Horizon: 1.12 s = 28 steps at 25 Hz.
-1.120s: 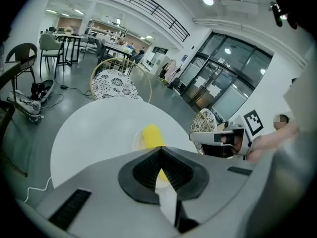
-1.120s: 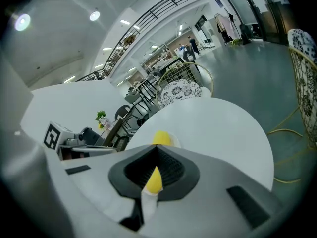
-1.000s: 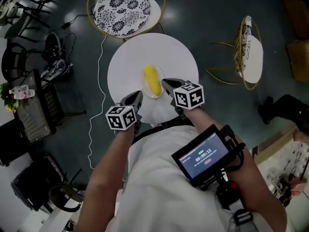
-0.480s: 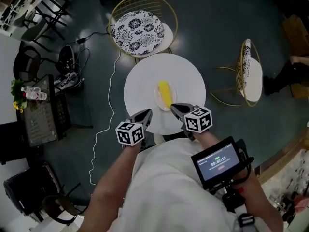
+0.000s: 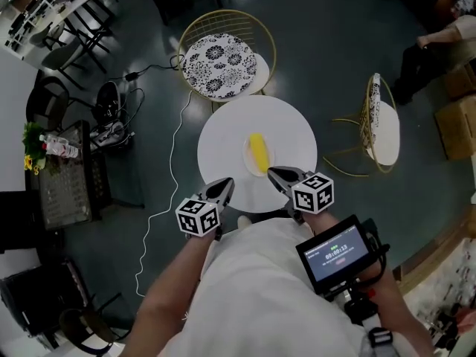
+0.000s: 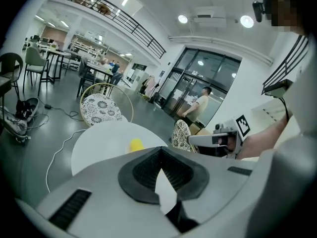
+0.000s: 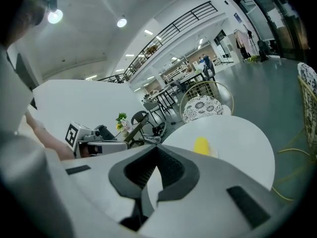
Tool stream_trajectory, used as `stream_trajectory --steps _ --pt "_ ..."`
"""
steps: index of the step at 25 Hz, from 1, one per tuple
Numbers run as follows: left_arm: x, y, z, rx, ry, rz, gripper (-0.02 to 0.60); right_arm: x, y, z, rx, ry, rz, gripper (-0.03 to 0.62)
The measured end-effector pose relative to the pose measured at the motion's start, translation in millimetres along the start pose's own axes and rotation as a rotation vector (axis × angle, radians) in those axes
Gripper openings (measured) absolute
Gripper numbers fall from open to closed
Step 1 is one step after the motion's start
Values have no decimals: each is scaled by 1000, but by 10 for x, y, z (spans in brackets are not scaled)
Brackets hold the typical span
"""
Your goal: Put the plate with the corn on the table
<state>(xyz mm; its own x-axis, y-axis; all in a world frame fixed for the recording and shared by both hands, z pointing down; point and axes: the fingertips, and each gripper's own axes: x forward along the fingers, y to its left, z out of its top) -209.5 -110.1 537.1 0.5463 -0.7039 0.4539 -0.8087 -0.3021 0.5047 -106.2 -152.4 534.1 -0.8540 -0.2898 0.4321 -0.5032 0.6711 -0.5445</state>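
Observation:
A yellow corn cob (image 5: 259, 152) lies on a small pale plate (image 5: 247, 157) near the middle of the round white table (image 5: 223, 143). Both grippers hover at the table's near edge, apart from the plate. My left gripper (image 5: 225, 185) is shut and holds nothing. The right gripper (image 5: 274, 172), just short of the plate, is also shut and holds nothing. In the left gripper view the corn (image 6: 135, 144) shows beyond my shut jaw tips (image 6: 159, 150). The right gripper view shows the corn (image 7: 201, 145) on the table (image 7: 242, 143).
A gold wire chair with a patterned cushion (image 5: 219, 64) stands at the table's far side, and a second chair (image 5: 381, 121) to the right. A white cable (image 5: 167, 192) runs along the dark floor at left. A seated person (image 5: 439, 43) is at the top right.
Both grippers have drawn back from the plate to the table's near edge. The head view has risen, so the table looks smaller. The plate and corn stay put.

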Motion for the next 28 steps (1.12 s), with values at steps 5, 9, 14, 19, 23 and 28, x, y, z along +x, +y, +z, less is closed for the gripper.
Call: stream_trajectory --steps 5,9,14,19,23,28 --pt "-294 -208 -18 59 -19 -48 6 -216 323 53 -37 -60 -14 6" --pt "-407 -312 0 108 -24 -59 6 -350 470 76 -52 -92 -11 5" --pt "-328 -432 -38 126 -15 -76 6 -539 438 -8 -53 -104 -24 5" --pt "-279 -468 -99 129 -6 -85 6 -583 384 -76 -36 -120 -35 5" --pt "-242 -487 -162 131 4 -85 6 -605 368 -105 -36 -129 -27 5" --pt "-233 -565 -229 133 19 -87 6 -660 392 -127 -33 -137 -22 5"
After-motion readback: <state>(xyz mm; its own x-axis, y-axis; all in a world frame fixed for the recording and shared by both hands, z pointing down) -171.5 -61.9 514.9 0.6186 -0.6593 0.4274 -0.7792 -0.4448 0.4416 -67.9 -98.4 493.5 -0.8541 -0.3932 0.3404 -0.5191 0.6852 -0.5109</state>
